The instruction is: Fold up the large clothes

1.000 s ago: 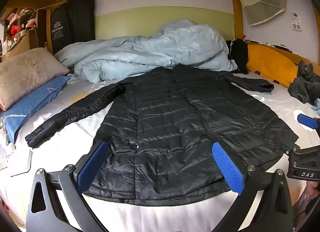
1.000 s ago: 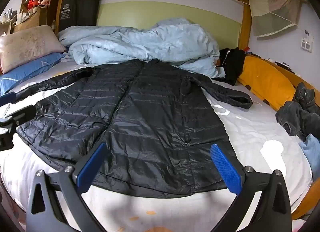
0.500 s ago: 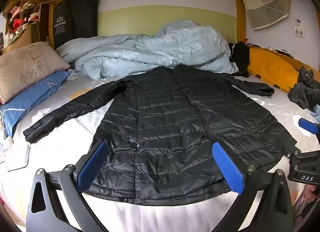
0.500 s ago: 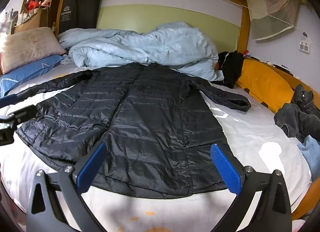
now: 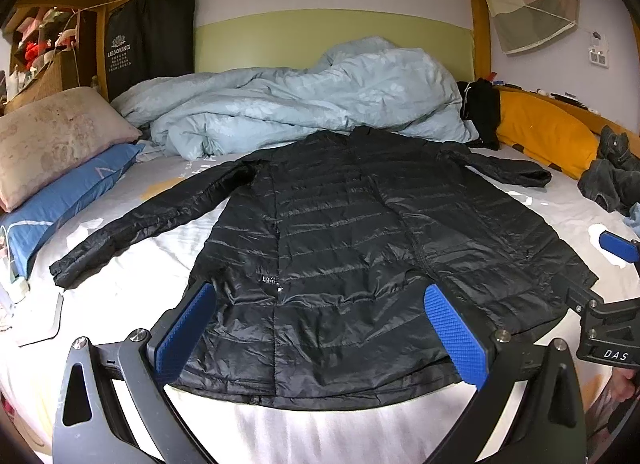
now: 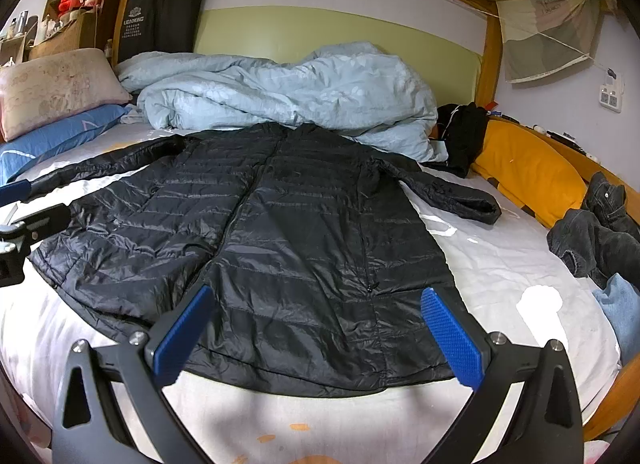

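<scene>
A long black quilted jacket [image 5: 360, 248] lies flat and face up on the white bed, hem toward me, sleeves spread left [image 5: 132, 223] and right [image 5: 508, 167]. It also shows in the right wrist view [image 6: 304, 240]. My left gripper [image 5: 320, 328] is open and empty, held above the hem's left half. My right gripper [image 6: 316, 328] is open and empty above the hem's right half. Each gripper's edge shows in the other's view: the right gripper at the far right [image 5: 612, 320], the left gripper at the far left [image 6: 24, 232].
A crumpled light-blue duvet [image 5: 304, 103] lies behind the jacket's collar. Pink and blue pillows [image 5: 60, 167] are at the left. An orange cushion [image 6: 528, 171] and dark jeans [image 6: 596, 232] lie at the right. The wooden bed frame [image 6: 608, 404] borders the right edge.
Both grippers have drifted slightly, so the jacket sits a little differently in each view. The jacket itself has not moved and both grippers stay open.
</scene>
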Tool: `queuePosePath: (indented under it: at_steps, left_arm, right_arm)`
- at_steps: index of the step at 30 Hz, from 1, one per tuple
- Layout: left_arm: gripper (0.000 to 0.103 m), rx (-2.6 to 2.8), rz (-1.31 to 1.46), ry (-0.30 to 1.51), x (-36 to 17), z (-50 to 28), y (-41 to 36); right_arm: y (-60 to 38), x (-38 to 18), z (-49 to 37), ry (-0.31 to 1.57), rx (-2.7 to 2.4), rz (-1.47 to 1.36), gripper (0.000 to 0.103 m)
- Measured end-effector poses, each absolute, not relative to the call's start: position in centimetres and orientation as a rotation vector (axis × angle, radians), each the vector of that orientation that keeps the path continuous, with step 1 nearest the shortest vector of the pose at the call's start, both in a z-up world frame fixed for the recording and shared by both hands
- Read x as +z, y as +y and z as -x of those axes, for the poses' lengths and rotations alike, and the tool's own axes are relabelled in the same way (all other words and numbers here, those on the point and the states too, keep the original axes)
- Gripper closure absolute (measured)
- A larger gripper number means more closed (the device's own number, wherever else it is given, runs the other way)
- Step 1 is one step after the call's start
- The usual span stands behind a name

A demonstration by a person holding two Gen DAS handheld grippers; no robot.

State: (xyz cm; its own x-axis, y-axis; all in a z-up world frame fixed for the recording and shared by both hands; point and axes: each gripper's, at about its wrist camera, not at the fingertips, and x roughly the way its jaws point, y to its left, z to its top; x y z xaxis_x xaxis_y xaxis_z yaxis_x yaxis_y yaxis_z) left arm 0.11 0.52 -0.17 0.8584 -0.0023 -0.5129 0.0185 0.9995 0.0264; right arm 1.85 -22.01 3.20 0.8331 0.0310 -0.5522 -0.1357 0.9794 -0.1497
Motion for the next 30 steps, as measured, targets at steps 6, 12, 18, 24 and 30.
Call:
queuePosePath:
  at_steps: [6, 12, 18, 24, 30]
  left_arm:
    - [0.000, -0.011, -0.049, 0.529, -0.07, -0.06, 0.27]
    - [0.000, -0.017, -0.038, 0.524, 0.10, 0.04, 0.40]
    - [0.000, -0.028, -0.021, 0.529, 0.17, 0.11, 0.56]
    - [0.000, -0.028, -0.026, 0.507, 0.56, 0.53, 0.55]
    - [0.000, -0.034, -0.025, 0.513, 0.60, 0.51, 0.43]
  right_arm:
    - [-21.99, 3.11, -1.86, 0.581, 0.087, 0.185, 0.000]
    - [-22.09, 3.15, -1.86, 0.580, 0.086, 0.185, 0.000]
    - [-22.14, 3.09, -1.92, 0.585, 0.077, 0.193, 0.000]
    - [-22.22, 3.16, -1.86, 0.586, 0.076, 0.182, 0.000]
    - [-22.20, 3.13, -1.86, 0.586, 0.076, 0.183, 0.000]
